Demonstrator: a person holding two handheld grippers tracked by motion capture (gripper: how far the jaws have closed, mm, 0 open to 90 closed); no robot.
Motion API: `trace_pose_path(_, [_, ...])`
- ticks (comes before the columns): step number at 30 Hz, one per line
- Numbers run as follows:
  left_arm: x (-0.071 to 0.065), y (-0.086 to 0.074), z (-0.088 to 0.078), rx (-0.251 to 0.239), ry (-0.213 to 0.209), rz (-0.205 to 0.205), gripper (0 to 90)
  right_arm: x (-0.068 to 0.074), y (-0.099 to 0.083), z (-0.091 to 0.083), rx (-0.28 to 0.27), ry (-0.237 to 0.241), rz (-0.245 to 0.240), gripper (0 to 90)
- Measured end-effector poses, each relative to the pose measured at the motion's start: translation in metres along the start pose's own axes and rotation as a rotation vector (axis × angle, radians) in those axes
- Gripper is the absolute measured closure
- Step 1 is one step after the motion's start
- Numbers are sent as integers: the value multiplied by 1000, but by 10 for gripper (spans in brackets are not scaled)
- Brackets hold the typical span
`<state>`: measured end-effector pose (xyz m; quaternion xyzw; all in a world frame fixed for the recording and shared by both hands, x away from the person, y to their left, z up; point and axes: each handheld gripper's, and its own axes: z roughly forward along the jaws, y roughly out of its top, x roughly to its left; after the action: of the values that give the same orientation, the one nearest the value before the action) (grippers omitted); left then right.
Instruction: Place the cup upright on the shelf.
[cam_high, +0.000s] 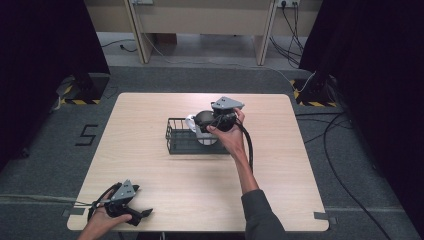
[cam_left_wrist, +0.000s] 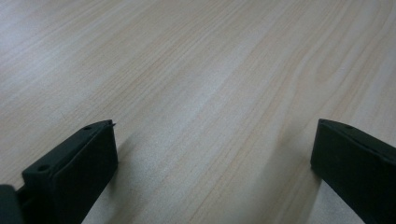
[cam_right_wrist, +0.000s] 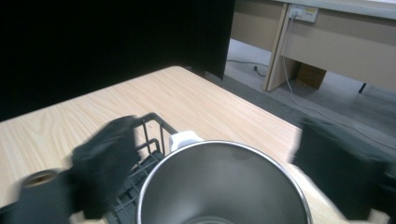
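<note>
Straddling steel mug (cam_right_wrist: 219, 184) in wire basket (cam_high: 180, 135), right gripper (cam_right_wrist: 210, 163) wide; left gripper (cam_left_wrist: 212, 158) wide over bare table (cam_high: 150, 165).

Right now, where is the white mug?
In the high view the mug stands in the black wire basket at the table's middle, right under the right gripper.

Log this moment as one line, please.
left gripper: open, idle above table | right gripper: open, straddling steel cup in wire basket

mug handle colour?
White; the mug handle shows best in the right gripper view, against the black wire basket.
</note>
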<state>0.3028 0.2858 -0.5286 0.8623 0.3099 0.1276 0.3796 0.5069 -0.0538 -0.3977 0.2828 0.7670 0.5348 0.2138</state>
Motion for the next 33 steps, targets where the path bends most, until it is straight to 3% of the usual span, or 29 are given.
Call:
trace_pose_path(2, [0, 0, 0, 0, 0, 0, 0, 0, 0, -3, -6, 2, 5, 118])
trace_pose_path(4, [0, 0, 0, 0, 0, 0, 0, 1, 0, -7, -12, 2, 12, 162])
trace_pose_path(24, [0, 0, 0, -1, -1, -2, 0, 25, -8, -47, -37, 49, 26, 153])
trace_pose_path(33, [0, 0, 0, 0, -1, 0, 0, 36, -23, -67, -61, 69, 42, 155])
